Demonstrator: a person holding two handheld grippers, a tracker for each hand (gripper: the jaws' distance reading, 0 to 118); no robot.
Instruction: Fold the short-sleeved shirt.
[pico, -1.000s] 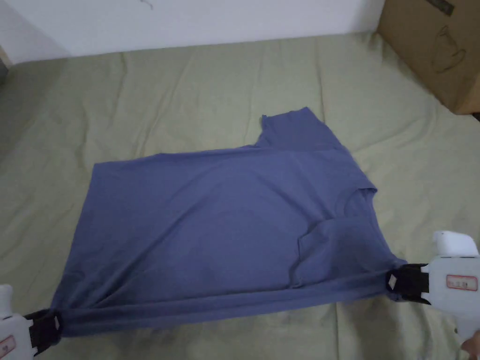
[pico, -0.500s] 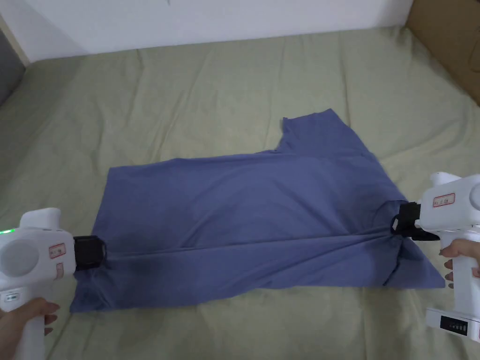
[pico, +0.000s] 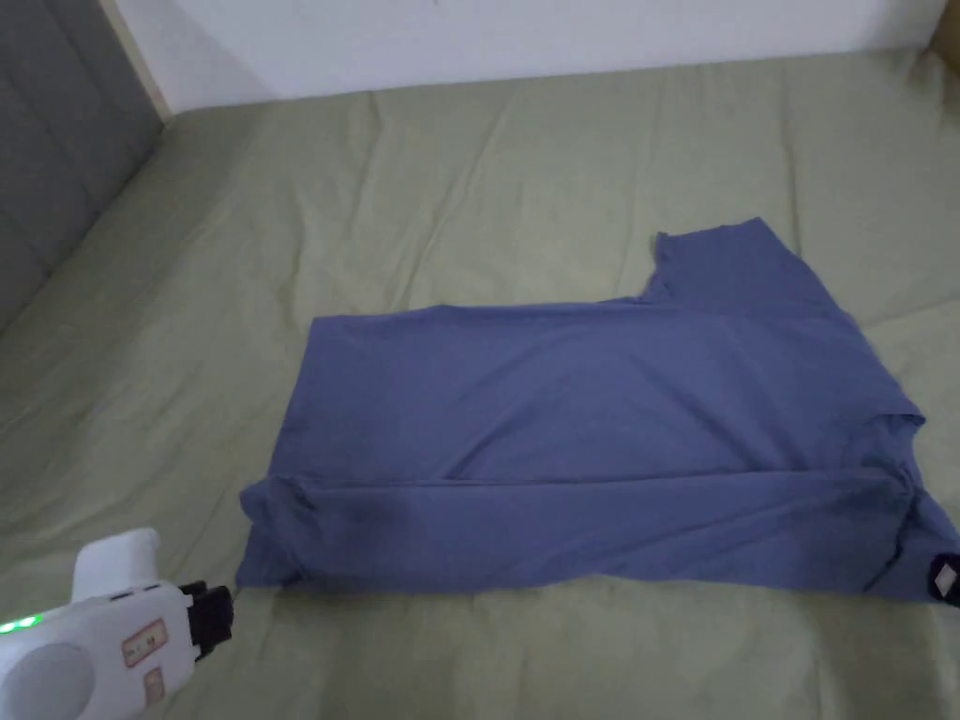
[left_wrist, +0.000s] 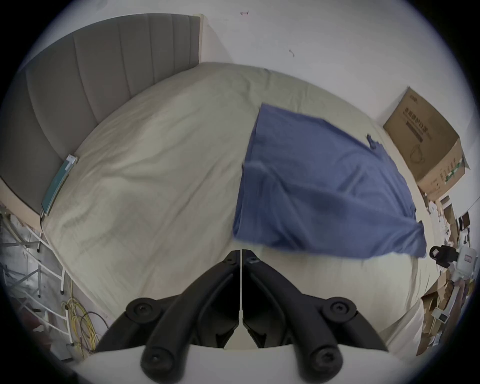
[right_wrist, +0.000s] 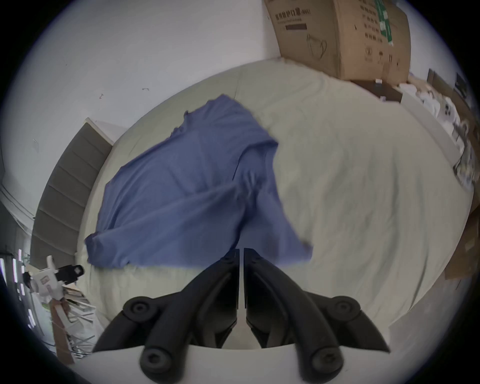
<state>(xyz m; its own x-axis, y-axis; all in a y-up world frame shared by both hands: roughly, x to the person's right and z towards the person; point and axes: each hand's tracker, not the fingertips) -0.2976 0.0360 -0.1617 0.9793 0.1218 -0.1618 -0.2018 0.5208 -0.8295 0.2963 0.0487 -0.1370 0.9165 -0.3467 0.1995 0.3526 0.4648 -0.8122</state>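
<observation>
The blue short-sleeved shirt (pico: 600, 422) lies on the bed, its near long edge folded up over the body and one sleeve sticking out at the far right. My left gripper (pico: 220, 614) sits off the shirt's near left corner, a short gap away, jaws shut with nothing between them (left_wrist: 241, 250). My right gripper (pico: 945, 578) is at the frame's right edge, beside the shirt's near right corner. In the right gripper view its jaws (right_wrist: 241, 249) are shut and empty, just short of the shirt (right_wrist: 181, 187).
The green-beige bed sheet (pico: 422, 187) spreads wide on all sides of the shirt. A grey padded headboard (pico: 47, 169) stands at the left. A cardboard box (right_wrist: 337, 33) sits at the bed's far right corner. A teal flat item (left_wrist: 59, 181) lies by the headboard.
Both grippers carried the shirt's near edge up over the body, let go of it and drew back toward me. The head camera has swung left.
</observation>
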